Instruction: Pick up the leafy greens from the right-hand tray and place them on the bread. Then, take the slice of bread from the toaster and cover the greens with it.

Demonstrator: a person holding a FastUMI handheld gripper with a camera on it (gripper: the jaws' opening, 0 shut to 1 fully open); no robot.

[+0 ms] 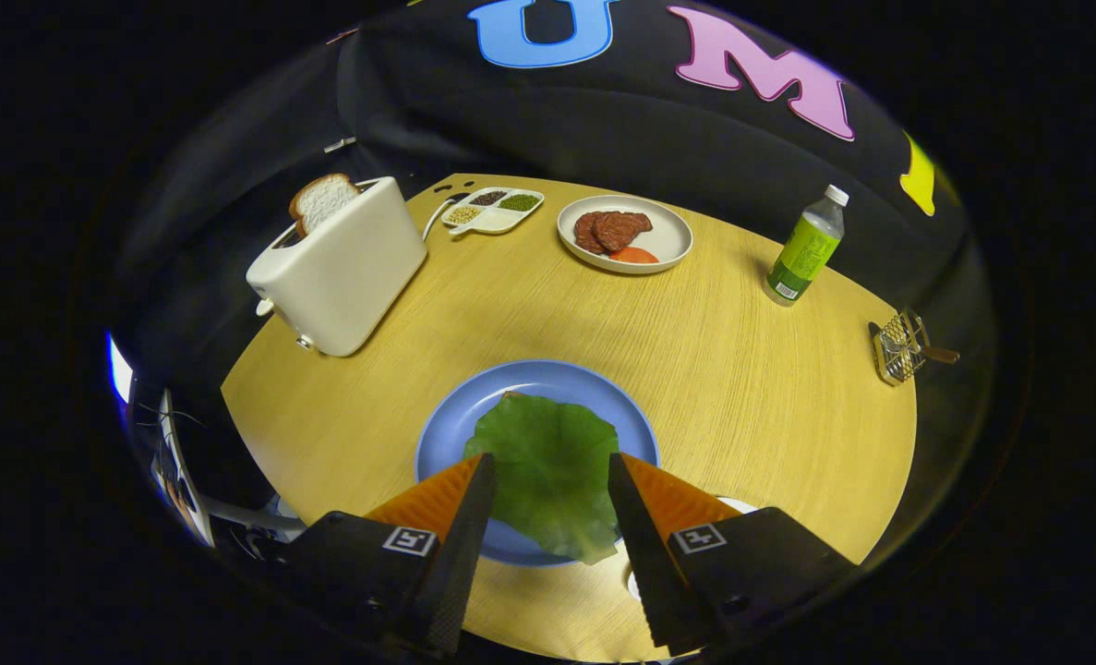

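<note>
Looking left to right, pretty simple setup:
Toaster (pixel 343 270): far left on the desk (pixel 741 369), 1 bread slice (pixel 322 200) poking out the top
Sectioned dish (pixel 492 211): behind it, holds beans
Blue plate (pixel 529 388): just ahead of the jaws
Leafy greens (pixel 550 471): lying flat on that plate, between the 2 fingers
Gripper (pixel 550 471): jaws spread apart, gripping nothing
White plate (pixel 663 235): meat slices, further back
Bottle (pixel 806 247): upright, right side
Wire basket (pixel 900 346): desk's right edge

- The leafy greens (pixel 548 476) lie on the plate (pixel 446 434) — between the parted fingers of the gripper (pixel 550 466).
- Toaster (pixel 340 268) beyond, leftward (bread slice (pixel 322 200) in its slot).
- Bottle (pixel 806 247) far right.
</note>
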